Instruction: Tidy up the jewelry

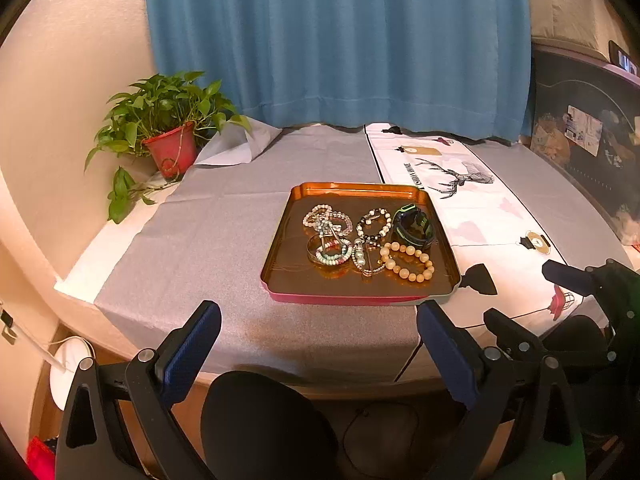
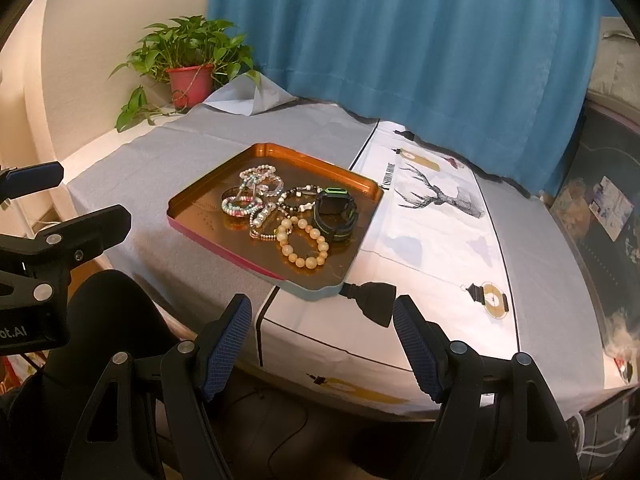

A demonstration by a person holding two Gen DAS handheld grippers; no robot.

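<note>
A copper-coloured tray (image 1: 288,280) (image 2: 200,216) sits on the table and holds several bracelets. Among them are a large amber bead bracelet (image 1: 408,262) (image 2: 304,242), a black-and-white bead bracelet (image 1: 374,222) (image 2: 300,198), pastel bead bracelets (image 1: 330,220) (image 2: 260,180) and a dark watch with green trim (image 1: 412,226) (image 2: 334,214). My left gripper (image 1: 320,320) is open and empty, short of the tray's near edge. My right gripper (image 2: 322,312) is open and empty, near the tray's front right corner. It also shows at the right of the left wrist view (image 1: 568,280).
A potted green plant (image 1: 168,132) (image 2: 192,68) stands at the table's far left corner. A grey cloth (image 1: 224,232) and a white deer-print cloth (image 1: 480,216) (image 2: 440,232) cover the table. A blue curtain (image 1: 340,40) hangs behind. A dark cabinet (image 1: 592,140) stands at right.
</note>
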